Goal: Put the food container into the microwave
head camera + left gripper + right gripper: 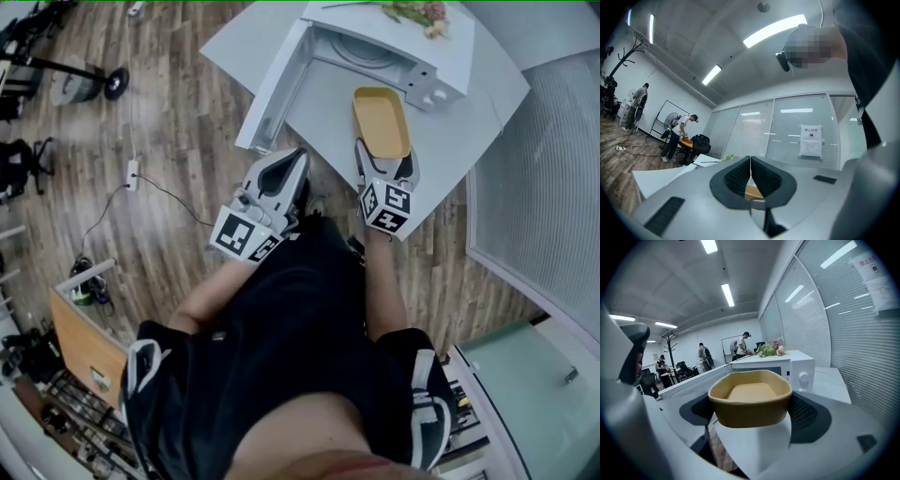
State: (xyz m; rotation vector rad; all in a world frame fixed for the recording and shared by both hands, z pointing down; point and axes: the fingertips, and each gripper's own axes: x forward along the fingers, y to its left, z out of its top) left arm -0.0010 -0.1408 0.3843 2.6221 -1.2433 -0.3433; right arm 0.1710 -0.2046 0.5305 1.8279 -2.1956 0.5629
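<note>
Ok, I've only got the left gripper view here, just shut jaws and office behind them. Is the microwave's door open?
Observer: Yes, the head view shows the white microwave with its door swung wide open.
Operator: Where's the food container?
Observer: The tan oval plastic food container is clamped in the right gripper.
Operator: Is it inside yet?
Observer: No, it's outside, over the white table in front of the open cavity.
</note>
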